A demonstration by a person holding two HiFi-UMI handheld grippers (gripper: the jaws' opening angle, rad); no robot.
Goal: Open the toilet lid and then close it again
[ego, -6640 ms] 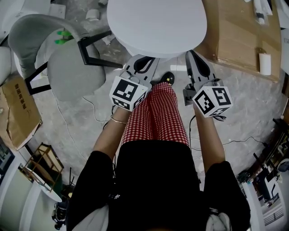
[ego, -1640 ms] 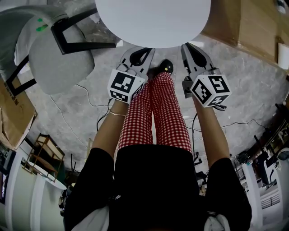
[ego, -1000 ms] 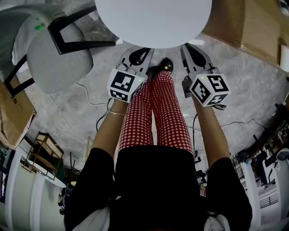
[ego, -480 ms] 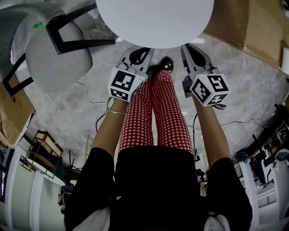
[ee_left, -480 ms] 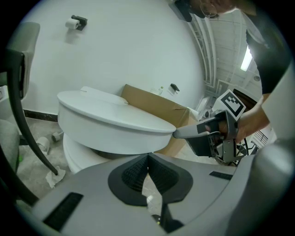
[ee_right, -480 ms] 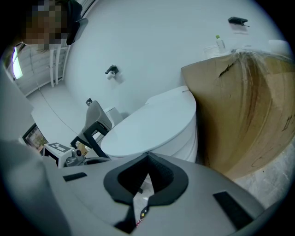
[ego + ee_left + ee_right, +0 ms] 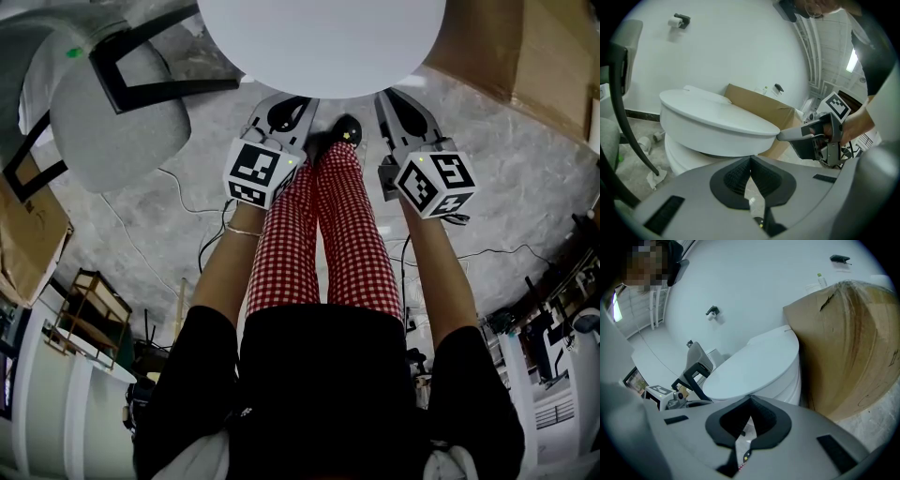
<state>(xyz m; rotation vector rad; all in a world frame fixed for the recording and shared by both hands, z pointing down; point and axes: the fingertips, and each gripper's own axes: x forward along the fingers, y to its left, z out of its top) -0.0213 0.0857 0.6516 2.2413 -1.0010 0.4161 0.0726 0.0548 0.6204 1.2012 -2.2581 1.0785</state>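
Two grippers low at the front rim of the toilet lid (image 7: 319,37): left gripper (image 7: 284,105) and right gripper (image 7: 398,101), either side of red checked trousers (image 7: 328,234). Head view alone: grey chair (image 7: 112,127) off to the left, bare concrete floor (image 7: 525,178) underfoot. Left gripper view alone: lid down flat on the bowl (image 7: 682,154), tip of the right gripper right at its front edge, contact unclear; paper holder (image 7: 678,21) high on the wall. Right gripper view alone: cardboard box (image 7: 853,343) close beside the toilet. Jaws on both sides closed tip to tip, nothing gripped between them.
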